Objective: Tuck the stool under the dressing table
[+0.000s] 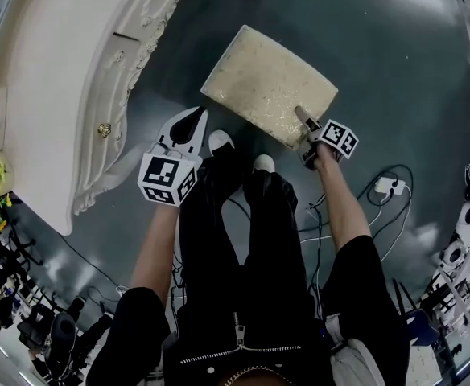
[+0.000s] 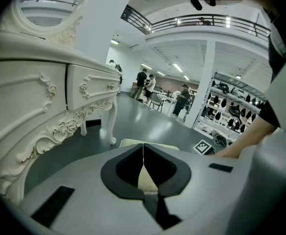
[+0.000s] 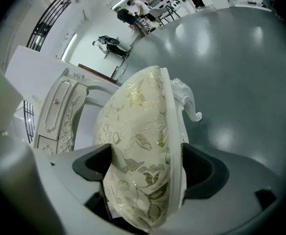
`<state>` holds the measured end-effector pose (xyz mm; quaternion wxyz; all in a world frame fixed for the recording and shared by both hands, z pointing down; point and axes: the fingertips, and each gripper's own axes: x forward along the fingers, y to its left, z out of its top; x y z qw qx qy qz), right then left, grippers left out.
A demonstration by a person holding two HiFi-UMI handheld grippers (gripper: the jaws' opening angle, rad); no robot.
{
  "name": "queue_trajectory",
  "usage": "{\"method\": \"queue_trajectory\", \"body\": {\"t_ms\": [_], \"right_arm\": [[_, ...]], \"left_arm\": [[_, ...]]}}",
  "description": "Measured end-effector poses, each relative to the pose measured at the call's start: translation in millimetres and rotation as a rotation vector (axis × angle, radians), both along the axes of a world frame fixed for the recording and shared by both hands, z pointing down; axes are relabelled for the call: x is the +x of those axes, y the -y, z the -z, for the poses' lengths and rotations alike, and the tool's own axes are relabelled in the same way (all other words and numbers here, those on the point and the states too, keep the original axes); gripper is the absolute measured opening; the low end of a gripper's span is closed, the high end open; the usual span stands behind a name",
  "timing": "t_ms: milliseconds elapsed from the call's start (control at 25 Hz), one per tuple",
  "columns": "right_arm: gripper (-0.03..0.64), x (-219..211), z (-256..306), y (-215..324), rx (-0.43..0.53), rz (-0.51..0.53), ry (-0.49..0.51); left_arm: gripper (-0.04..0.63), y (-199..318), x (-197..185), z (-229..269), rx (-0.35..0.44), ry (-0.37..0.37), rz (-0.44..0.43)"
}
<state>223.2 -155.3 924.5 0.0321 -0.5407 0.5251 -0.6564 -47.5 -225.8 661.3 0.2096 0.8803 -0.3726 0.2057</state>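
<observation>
The stool point(image 1: 267, 83), with a cream and gold floral cushion, stands on the grey floor just right of the white carved dressing table point(image 1: 66, 95). My right gripper point(image 1: 302, 117) grips its near right corner. In the right gripper view the cushion and white seat rim point(image 3: 143, 131) fill the gap between the jaws of the right gripper point(image 3: 145, 165), which press on both sides. My left gripper point(image 1: 196, 119) hangs off the stool's near left corner, shut and empty. In the left gripper view the left gripper point(image 2: 143, 153) has its tips together, with the stool point(image 2: 133, 143) just beyond.
The person's two shoes point(image 1: 220, 141) stand right behind the stool. Cables and a white power strip point(image 1: 388, 186) lie on the floor at the right. A table leg point(image 2: 112, 126) stands ahead, with the dark space under the table to its left. People and shelves are far off.
</observation>
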Motion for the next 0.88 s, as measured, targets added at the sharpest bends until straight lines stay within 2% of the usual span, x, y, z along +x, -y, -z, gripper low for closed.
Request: {"method": "queue_trajectory", "body": {"t_ms": [200,480,880], "right_arm": [[0.451,-16.4,2.5,16.5,-0.013,0.037,0.025],[0.446,-35.0,3.8,36.9,0.005,0.033,0.036],[0.397,-85.3,6.7,75.6,0.059,0.078,0.125]], "left_arm": [[0.021,1.9,-11.8,1.1,0.000,-0.009,0.032],[0.021,4.3,-28.1,-1.8,0.005,-0.008,0.059],[0.021,14.1,-40.7,-8.2,0.014,-0.007,0.082]]}}
